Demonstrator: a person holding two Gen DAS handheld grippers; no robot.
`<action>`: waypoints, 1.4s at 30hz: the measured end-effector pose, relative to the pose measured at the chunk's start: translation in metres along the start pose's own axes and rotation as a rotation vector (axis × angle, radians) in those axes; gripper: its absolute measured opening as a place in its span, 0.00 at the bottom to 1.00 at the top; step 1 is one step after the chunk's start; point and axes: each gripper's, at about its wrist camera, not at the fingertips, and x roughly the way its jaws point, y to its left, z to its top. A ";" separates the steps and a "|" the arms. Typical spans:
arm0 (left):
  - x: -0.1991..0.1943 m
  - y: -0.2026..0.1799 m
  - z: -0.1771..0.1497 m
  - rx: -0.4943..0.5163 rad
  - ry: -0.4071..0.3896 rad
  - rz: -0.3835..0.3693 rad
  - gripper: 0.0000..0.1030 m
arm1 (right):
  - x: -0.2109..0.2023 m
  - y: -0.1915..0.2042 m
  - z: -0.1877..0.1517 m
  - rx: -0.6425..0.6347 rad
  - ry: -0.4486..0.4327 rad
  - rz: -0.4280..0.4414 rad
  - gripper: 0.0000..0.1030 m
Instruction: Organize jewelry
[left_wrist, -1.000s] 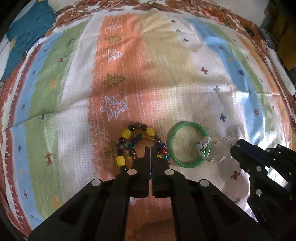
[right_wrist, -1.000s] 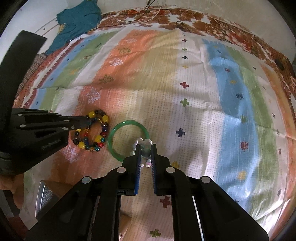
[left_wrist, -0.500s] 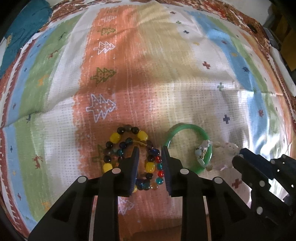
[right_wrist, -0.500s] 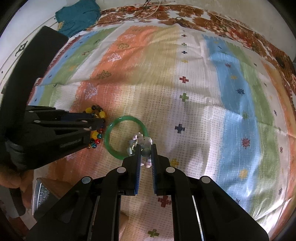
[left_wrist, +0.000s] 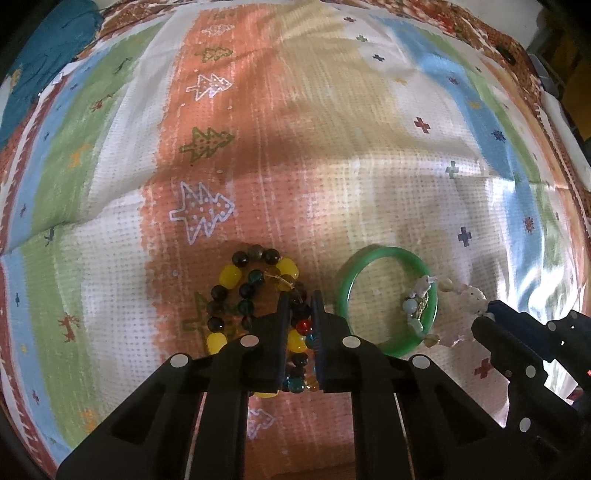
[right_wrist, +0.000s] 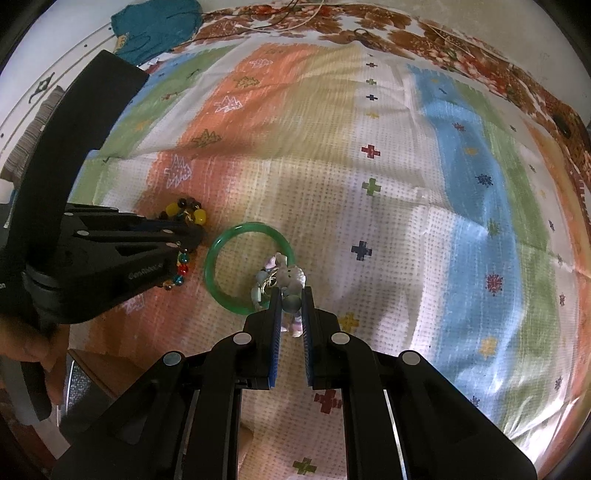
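A bracelet of yellow, black, red and teal beads (left_wrist: 236, 277) lies on the striped cloth (left_wrist: 332, 166). My left gripper (left_wrist: 299, 306) points down over its right side. Its jaws are closing, and the pads press a strand of beads between them. A green bangle (left_wrist: 369, 258) lies just to the right. A pale stone bracelet (right_wrist: 291, 275) drapes over the bangle's (right_wrist: 236, 232) right rim, and my right gripper (right_wrist: 291, 295) is shut on it. In the right wrist view the left gripper (right_wrist: 184, 236) covers most of the beaded bracelet (right_wrist: 184, 210).
A teal garment (right_wrist: 155, 26) lies at the far left corner of the cloth. A person's hand (right_wrist: 26, 347) holds the left gripper. A shiny grey object (right_wrist: 77, 384) sits by the near left edge. Cords (right_wrist: 295, 22) run along the far border.
My left gripper opened, sank over the beaded bracelet and closed with a strand between its fingers. The right gripper kept still, shut on the pale bracelet.
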 end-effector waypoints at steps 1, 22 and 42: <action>-0.001 0.000 -0.001 0.002 -0.001 0.001 0.10 | 0.000 0.000 0.000 0.000 0.000 0.000 0.11; -0.056 0.008 -0.020 0.027 -0.097 0.008 0.09 | -0.023 0.004 -0.001 0.009 -0.057 0.005 0.11; -0.129 0.006 -0.047 0.039 -0.232 -0.026 0.09 | -0.067 0.011 -0.014 0.042 -0.135 0.034 0.11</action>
